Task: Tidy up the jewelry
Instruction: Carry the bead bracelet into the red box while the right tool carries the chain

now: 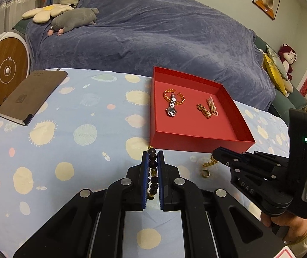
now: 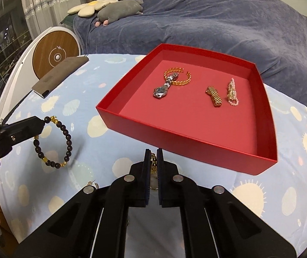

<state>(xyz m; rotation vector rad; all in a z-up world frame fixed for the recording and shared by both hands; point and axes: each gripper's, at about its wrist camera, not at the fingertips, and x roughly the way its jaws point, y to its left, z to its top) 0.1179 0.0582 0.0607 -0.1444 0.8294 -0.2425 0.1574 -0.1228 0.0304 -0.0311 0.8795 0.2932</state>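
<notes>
Both grippers are carrying jewelry toward the red box (image 2: 187,148). Left gripper (image 1: 152,157), jaws pinching the dark bead bracelet (image 1: 153,180), is holding it just above the tabletop (image 1: 67,142), near the box's front wall. Right gripper (image 2: 153,157), jaws pinching a gold chain (image 2: 153,165). Tip: be lifting each w/ slack clearing the wall, then releasing over bare floor, away from the watch (image 2: 162,90) etc.
</notes>
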